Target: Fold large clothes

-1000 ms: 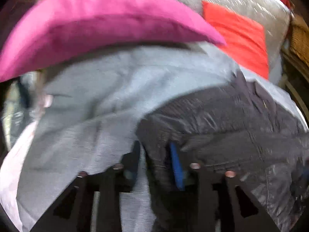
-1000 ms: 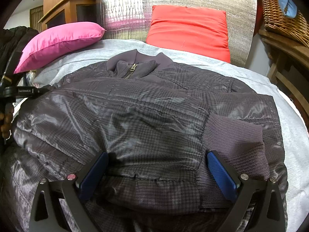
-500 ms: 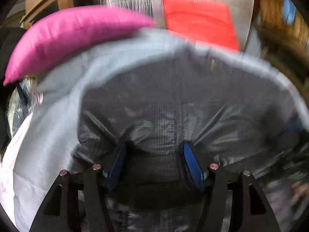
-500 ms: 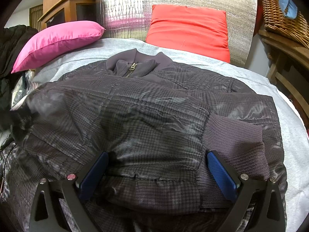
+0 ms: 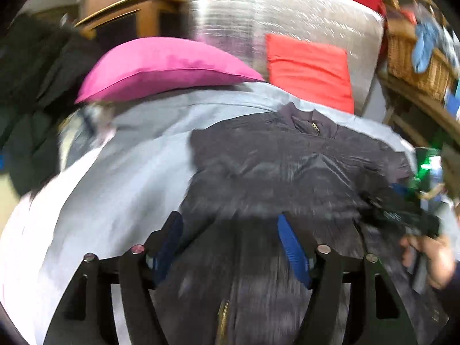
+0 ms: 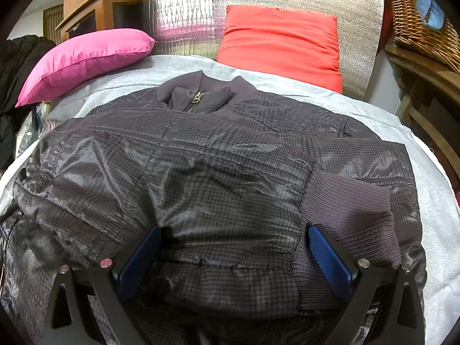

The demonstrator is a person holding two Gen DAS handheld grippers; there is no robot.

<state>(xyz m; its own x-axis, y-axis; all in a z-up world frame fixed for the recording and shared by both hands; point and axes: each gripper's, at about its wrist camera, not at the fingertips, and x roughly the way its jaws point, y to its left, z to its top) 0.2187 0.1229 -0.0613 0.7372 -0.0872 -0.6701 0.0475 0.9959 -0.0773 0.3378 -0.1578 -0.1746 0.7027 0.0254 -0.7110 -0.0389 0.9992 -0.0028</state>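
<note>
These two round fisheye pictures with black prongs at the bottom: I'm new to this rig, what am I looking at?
Each picture comes from a camera on a hand-held gripper, looking forward along its two blue-padded fingers; a person holds one per hand. The blurred one is the left gripper, the sharp one the right gripper. Both stand open over a dark grey checked zip-up jacket lying on a light grey sheet, one ribbed cuff folded across its front. Neither visibly grips anything. Behind lie a pink pillow and a red cushion. The left view also shows the right gripper in the person's hand.

Motion blur smears the jacket (image 5: 287,172) near the left camera, and the bottom edge cuts its hem.
</note>
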